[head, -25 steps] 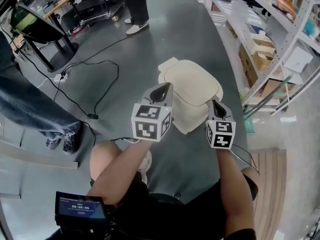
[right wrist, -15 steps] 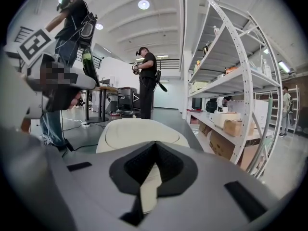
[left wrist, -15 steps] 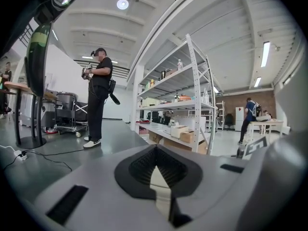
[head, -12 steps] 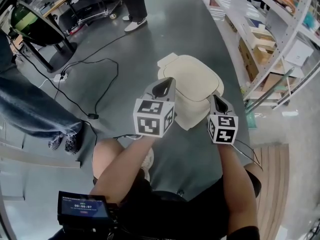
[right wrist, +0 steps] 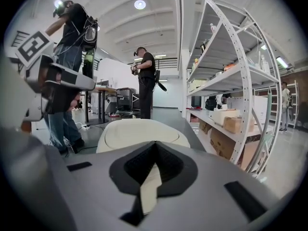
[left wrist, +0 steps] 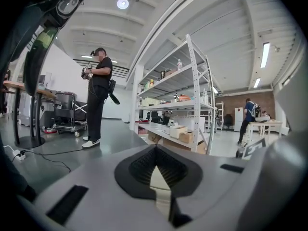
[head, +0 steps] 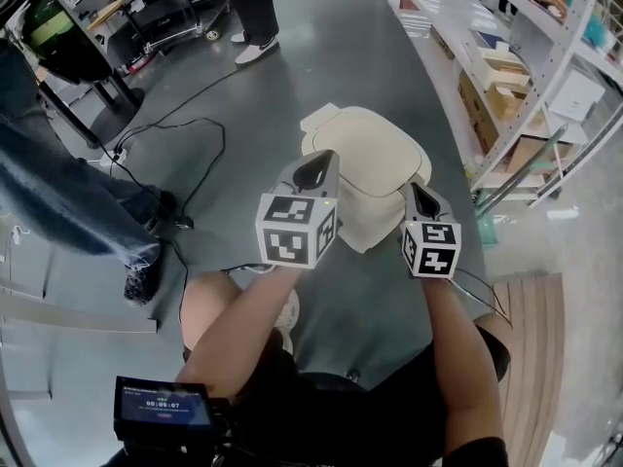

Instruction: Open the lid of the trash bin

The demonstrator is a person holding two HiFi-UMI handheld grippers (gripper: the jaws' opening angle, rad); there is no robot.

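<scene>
A cream trash bin (head: 370, 159) stands on the grey floor with its rounded lid (right wrist: 142, 131) lying flat and closed. In the head view my left gripper (head: 316, 168) hovers over the bin's near left edge. My right gripper (head: 419, 195) hovers by its near right corner. Both are shut, tips meeting, with nothing held. The right gripper view looks across the lid from just behind it, past my right gripper (right wrist: 154, 146). In the left gripper view, beyond my left gripper (left wrist: 156, 153), only a cream sliver shows through the slit between the pads.
White metal shelving (head: 526, 86) with boxes runs along the right, close to the bin. Black cables (head: 185, 154) trail over the floor at left. A person's jeans-clad legs (head: 68, 202) stand at far left; another person (head: 248, 8) stands farther off. A black table base (head: 78, 66) is at back left.
Both grippers have crept slightly forward towards the bin and stay shut. The person in jeans at left has stepped, one foot shifting. The lid has not moved.
</scene>
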